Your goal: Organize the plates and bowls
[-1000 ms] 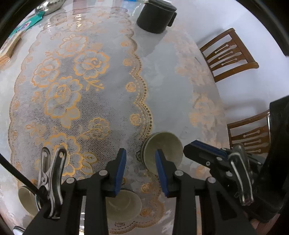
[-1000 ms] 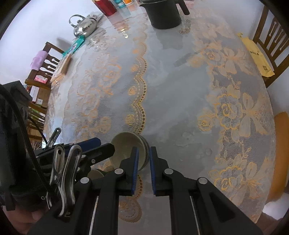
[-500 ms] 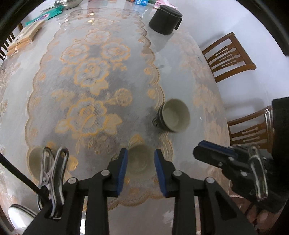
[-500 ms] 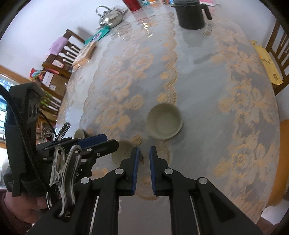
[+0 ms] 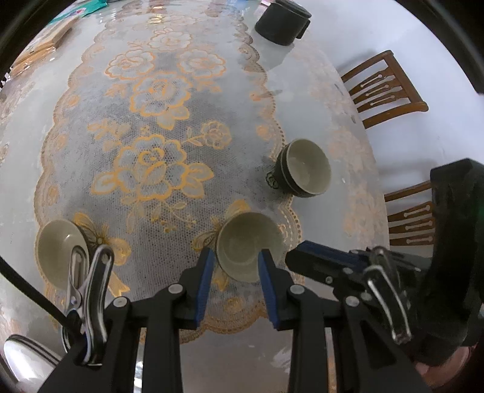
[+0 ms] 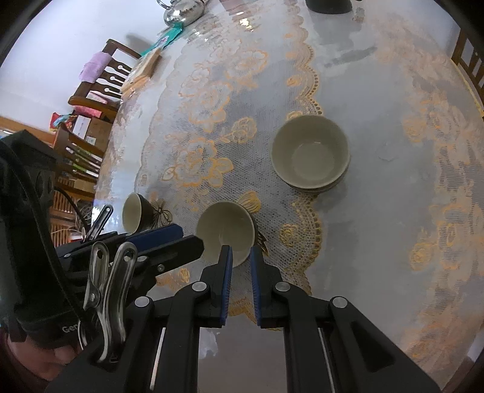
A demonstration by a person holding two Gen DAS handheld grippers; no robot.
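Bowls: loose bowl (image 5: 246, 246) sits at lace edge, stack (image 5: 304, 167) just beyond. Left gripper (image 5: 236, 257) parted, empty; right gripper (image 6: 241, 257) nearly together, empty. I'd pinch one rim wall squarely, lift clear, nest onto stack.

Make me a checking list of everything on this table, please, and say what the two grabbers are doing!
Surface: round table under a lace cloth with orange roses.
Job's things: stacked bowls; single bowl near the table's front edge; small bowl further left.
Clutter: black pot, steel kettle, a steel dish at the table edge.
Grippers: left hand-held gripper open, hovering at the single bowl; right hand-held gripper shut, empty.
Cables: black cable at the left gripper.
Surroundings: wooden chairs, white wall.
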